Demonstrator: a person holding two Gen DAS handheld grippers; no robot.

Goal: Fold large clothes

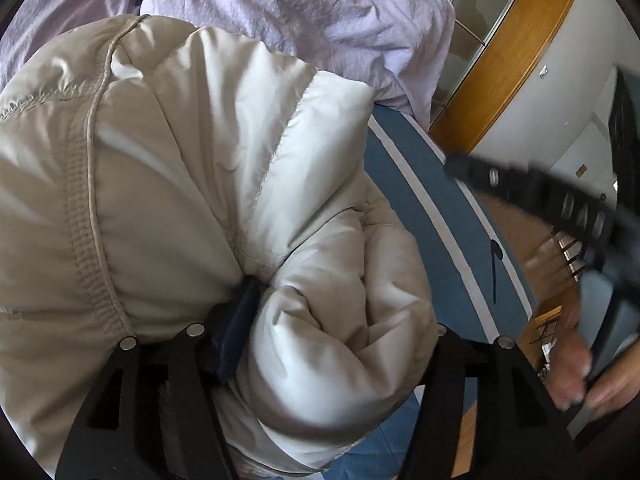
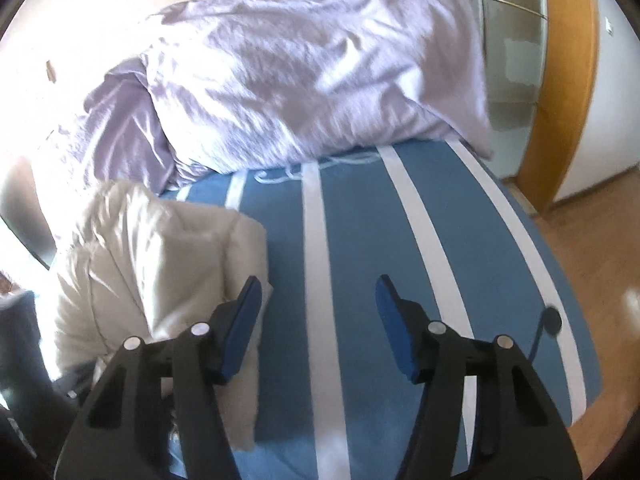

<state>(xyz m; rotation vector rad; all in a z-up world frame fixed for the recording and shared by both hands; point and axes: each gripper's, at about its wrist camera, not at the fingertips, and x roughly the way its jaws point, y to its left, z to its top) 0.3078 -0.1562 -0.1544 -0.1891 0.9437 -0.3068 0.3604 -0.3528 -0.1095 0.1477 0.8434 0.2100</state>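
Left wrist view: beige puffer jacket [image 1: 192, 184] bunched up, fills most of frame, lying on blue-and-white striped bed cover [image 1: 436, 216] with crumpled lilac duvet [image 1: 304, 12] behind. Left gripper [image 1: 332, 344] low in frame, a fat roll of jacket bulging between its two black fingers; blue pad [image 1: 236, 332] of one finger showing against the fabric, other pad hidden behind the roll, so cannot tell whether pads press or just flank the cloth. Blurred right gripper [image 1: 532, 196] crossing at right edge, a hand [image 1: 580, 376] around its handle, clear of the jacket. Wooden-framed glass door [image 1: 492, 32] and white wall beyond. Right wrist view: right gripper [image 2: 319, 300] with fingers spread, blue pads [image 2: 244, 328] apart, nothing between them, only striped bed cover [image 2: 360, 240] below. Jacket [image 2: 160, 264] at left of frame, folded into a compact bundle on the bed cover, its near edge just beside the left-hand pad, contact unclear. Lilac duvet [image 2: 312, 72] piled at far end of bed, small black mark [image 2: 552, 320] on cover near bed's right edge, wooden floor [image 2: 592, 264] to right. Left side of this view overexposed, detail lost.
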